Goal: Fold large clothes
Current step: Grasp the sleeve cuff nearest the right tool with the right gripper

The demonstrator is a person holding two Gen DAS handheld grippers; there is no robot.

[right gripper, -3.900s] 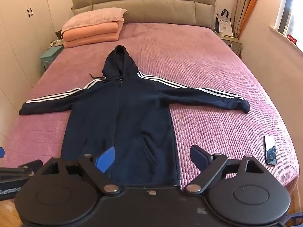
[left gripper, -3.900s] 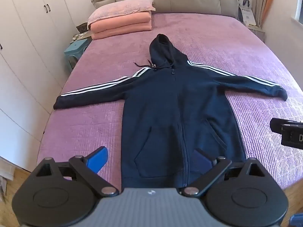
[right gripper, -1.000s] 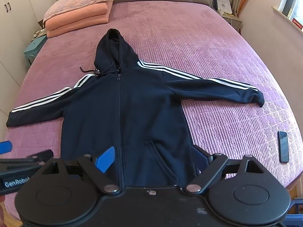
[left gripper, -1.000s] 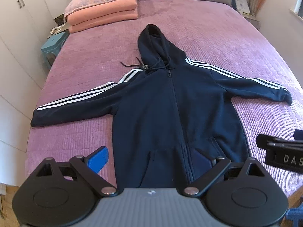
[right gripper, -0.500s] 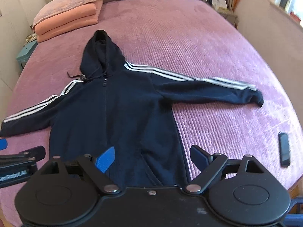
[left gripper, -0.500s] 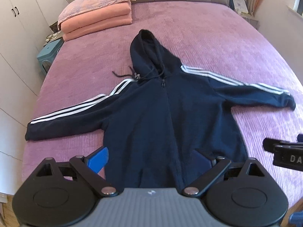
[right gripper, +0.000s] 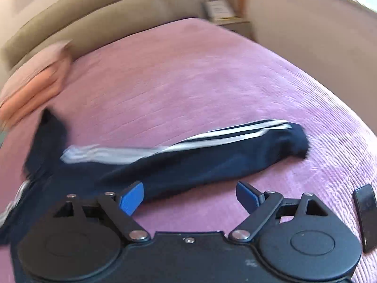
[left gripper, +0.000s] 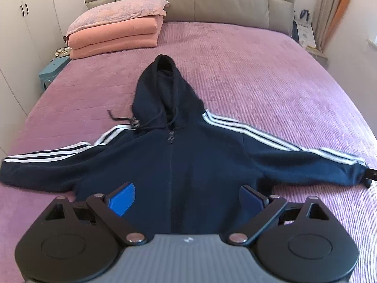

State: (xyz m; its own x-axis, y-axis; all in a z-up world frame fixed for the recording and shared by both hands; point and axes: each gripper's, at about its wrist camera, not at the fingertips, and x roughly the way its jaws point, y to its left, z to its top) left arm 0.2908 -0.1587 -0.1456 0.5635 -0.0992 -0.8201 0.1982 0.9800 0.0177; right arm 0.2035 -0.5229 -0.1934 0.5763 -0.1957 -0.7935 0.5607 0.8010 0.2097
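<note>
A navy zip hoodie [left gripper: 188, 165] with white sleeve stripes lies flat on the purple bed [left gripper: 259, 75], face up, hood toward the headboard and both sleeves spread wide. My left gripper [left gripper: 187, 199] hovers open low over the hoodie's chest, nothing between its blue pads. In the blurred right wrist view, my right gripper [right gripper: 189, 197] stands open just short of the right sleeve [right gripper: 212, 155], whose cuff [right gripper: 297, 141] points right. A dark bit of the right gripper shows by the right cuff [left gripper: 358, 174] in the left wrist view.
Folded pink bedding with a pillow [left gripper: 115, 30] is stacked at the head of the bed, left side. A dark phone [right gripper: 365, 212] lies on the cover to the right of my right gripper. White cupboards [left gripper: 21, 35] and a teal stool [left gripper: 53, 70] stand left of the bed.
My left gripper has dropped lower and moved forward over the hoodie's body. My right gripper has swung quickly right and down toward the right sleeve. The hoodie has not moved.
</note>
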